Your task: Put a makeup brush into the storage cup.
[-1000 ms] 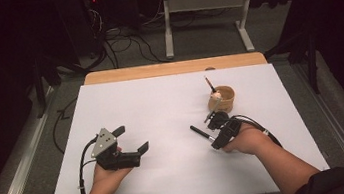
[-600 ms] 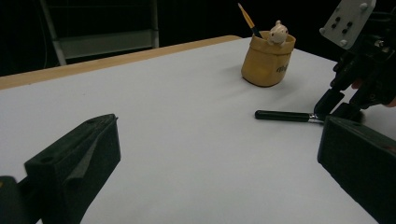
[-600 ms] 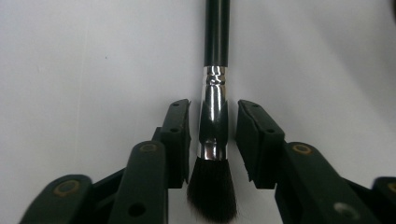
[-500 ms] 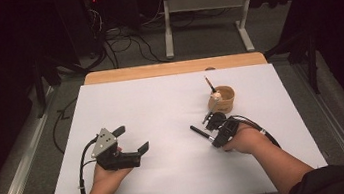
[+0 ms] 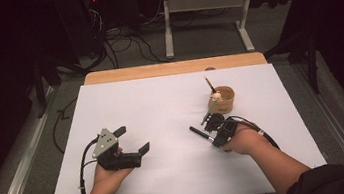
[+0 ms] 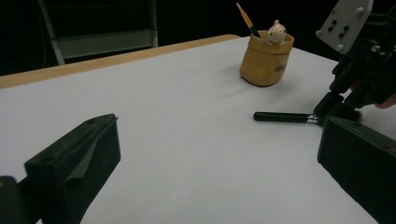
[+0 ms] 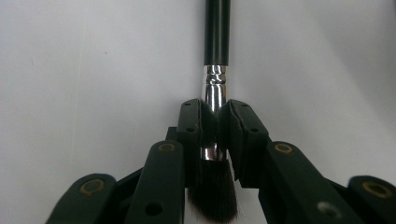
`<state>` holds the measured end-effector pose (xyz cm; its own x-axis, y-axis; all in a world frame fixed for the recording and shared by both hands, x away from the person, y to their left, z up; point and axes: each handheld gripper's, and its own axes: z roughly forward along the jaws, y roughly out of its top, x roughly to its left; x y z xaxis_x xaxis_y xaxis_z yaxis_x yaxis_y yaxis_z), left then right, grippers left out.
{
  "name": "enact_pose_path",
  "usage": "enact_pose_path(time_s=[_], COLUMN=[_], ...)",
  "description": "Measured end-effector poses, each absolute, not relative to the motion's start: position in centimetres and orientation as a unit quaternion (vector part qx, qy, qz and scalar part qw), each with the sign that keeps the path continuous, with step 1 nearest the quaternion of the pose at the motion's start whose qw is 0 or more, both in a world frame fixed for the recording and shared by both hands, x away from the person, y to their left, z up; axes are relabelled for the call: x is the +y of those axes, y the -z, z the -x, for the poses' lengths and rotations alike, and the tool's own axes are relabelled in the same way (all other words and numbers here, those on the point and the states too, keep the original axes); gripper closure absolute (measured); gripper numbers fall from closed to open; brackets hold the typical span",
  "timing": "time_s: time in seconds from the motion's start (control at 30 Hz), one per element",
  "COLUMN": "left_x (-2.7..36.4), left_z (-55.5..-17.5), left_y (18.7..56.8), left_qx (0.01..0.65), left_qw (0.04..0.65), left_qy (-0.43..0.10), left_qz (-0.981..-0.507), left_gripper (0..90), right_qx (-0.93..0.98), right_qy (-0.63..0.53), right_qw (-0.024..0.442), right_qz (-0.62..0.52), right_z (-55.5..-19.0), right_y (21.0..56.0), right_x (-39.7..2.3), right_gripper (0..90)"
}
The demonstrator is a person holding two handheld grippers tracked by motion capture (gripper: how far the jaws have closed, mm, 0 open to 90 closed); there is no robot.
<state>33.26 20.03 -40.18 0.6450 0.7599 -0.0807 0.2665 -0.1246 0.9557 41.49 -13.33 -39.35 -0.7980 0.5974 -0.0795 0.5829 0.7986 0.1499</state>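
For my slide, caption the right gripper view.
Right hand-held gripper closing on the silver metal ferrule of a black-handled makeup brush lying on the white table.

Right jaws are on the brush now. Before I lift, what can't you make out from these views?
- Brush handle end: cut off by the right gripper view's top edge.
- Bristle tips: hidden behind the right gripper body.
- Print on the cup: too small in the left gripper view.
- Cup's inside: hidden by its wall.
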Motion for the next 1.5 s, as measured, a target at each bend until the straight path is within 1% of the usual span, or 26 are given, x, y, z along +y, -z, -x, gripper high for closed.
enact_pose_path(time_s=[0.1,0.2,0.33,0.5,0.77,0.8,1.43,1.5], left_x=[20.1,20.2,20.2,20.0,19.9,19.9,19.5,19.5], left_z=[-33.3,-33.4,-33.5,-33.5,-33.4,-33.4,-33.3,-33.4], left_y=[40.2,40.2,40.3,40.4,40.4,40.4,40.5,40.6], left_qx=[0.360,0.361,0.361,0.362,0.359,0.359,0.355,0.355], left_qw=[0.557,0.557,0.556,0.555,0.553,0.553,0.549,0.548], left_qy=[-0.221,-0.220,-0.220,-0.218,-0.222,-0.223,-0.223,-0.222], left_qz=[-0.716,-0.715,-0.715,-0.717,-0.718,-0.718,-0.723,-0.724], left_gripper=[0.0,0.0,0.0,0.0,0.0,0.0,0.0,0.0], right_qx=[0.949,0.949,0.948,0.945,0.943,0.944,0.944,0.943], right_qy=[-0.054,-0.056,-0.061,-0.073,-0.071,-0.068,-0.071,-0.070], right_qw=[0.068,0.061,0.069,0.064,0.065,0.060,0.074,0.071], right_qz=[-0.303,-0.305,-0.306,-0.311,-0.318,-0.316,-0.314,-0.316], right_z=[-41.5,-41.6,-41.5,-41.5,-41.0,-40.9,-39.1,-38.9], right_y=[39.3,39.3,39.1,38.5,37.9,37.9,36.2,36.0], right_x=[-13.2,-13.2,-13.3,-13.6,-14.7,-14.7,-16.7,-16.7], right_gripper=[78.5,78.7,78.7,78.6,78.5,78.5,78.4,78.5])
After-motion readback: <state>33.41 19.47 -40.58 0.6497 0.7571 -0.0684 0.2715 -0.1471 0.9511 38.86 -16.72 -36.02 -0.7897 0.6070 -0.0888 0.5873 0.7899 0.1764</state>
